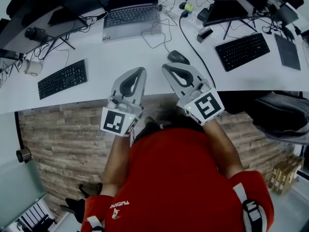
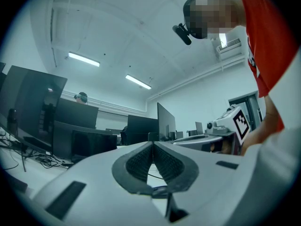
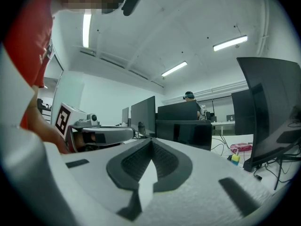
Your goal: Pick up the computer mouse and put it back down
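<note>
Mouse point(image 1: 178, 57): dark, lying flat on the white desk point(image 1: 111, 62), just past the tip of the right gripper point(image 1: 167, 66) and apart from it. The left gripper point(image 1: 141, 70) is a little farther off. Nothing touches the mouse.
Mouse in the gripper views: not visible. Each gripper's own pale body fills the lower half of its view and blocks the desk surface ahead.
Left tool: jaws pressed together at the tips, nothing between them. It sits over the near edge of the desk.
Right tool: jaws closed tip to tip, also empty. It sits beside the left one.
Hands: mostly hidden beneath the marker cubes in the head view. Only forearms and a red shirt point(image 1: 178, 178) show below them.
Cable point(image 1: 180, 24): black, running down the desk past the right side of the mouse. Whether it joins the mouse cannot be told.
Other desk items: open laptop point(image 1: 130, 16) at the far side, one black keyboard point(image 1: 63, 79) to the left, another keyboard point(image 1: 242, 50) to the right.
Cut off: dark monitors along the top edge of the head view are cropped. A grey bundle point(image 1: 285, 115) at the right edge is partly out of frame and hard to identify.
Background in the gripper views: ceiling lights, rows of dark screens, and a distant person behind them, too small to make out.
</note>
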`<control>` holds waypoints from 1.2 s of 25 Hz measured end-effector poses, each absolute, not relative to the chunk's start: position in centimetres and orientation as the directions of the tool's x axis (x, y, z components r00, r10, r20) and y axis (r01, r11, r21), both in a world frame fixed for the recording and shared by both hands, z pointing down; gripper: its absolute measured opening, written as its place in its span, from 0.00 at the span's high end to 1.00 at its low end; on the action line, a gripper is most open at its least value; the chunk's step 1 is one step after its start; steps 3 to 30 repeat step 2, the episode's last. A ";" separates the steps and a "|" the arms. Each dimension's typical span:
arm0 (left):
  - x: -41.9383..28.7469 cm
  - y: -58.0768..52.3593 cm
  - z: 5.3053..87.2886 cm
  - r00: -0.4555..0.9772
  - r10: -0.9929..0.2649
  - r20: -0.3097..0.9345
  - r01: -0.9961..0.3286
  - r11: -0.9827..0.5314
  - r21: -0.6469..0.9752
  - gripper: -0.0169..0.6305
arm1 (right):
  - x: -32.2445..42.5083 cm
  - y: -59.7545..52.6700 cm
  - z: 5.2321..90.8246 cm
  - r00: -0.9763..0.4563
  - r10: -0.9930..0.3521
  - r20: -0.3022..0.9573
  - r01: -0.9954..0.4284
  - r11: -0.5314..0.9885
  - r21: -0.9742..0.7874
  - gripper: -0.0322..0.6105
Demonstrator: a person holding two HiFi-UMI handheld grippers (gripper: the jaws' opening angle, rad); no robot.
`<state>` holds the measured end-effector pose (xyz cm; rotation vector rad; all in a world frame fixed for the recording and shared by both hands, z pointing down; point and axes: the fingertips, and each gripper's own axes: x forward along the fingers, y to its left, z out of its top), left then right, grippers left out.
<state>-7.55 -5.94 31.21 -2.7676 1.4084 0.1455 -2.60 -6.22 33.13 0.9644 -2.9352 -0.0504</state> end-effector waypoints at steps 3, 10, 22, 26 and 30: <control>-7.7 -5.9 31.1 0.585 -0.805 -0.100 -0.808 -0.589 0.013 0.96 | -2.7 -6.2 33.1 -0.805 -0.593 0.039 -0.591 0.805 0.047 0.95; -7.7 -5.9 31.1 0.585 -0.805 -0.100 -0.808 -0.589 0.013 0.96 | -2.7 -6.2 33.1 -0.805 -0.593 0.039 -0.591 0.805 0.047 0.95; -7.7 -5.9 31.1 0.585 -0.805 -0.100 -0.808 -0.589 0.013 0.96 | -2.7 -6.2 33.1 -0.805 -0.593 0.039 -0.591 0.805 0.047 0.95; -7.7 -5.9 31.1 0.585 -0.805 -0.100 -0.808 -0.589 0.013 0.96 | -2.7 -6.2 33.1 -0.805 -0.593 0.039 -0.591 0.805 0.047 0.95; -7.7 -5.9 31.1 0.585 -0.805 -0.100 -0.808 -0.589 0.013 0.96 | -2.7 -6.2 33.1 -0.805 -0.593 0.039 -0.591 0.805 0.047 0.95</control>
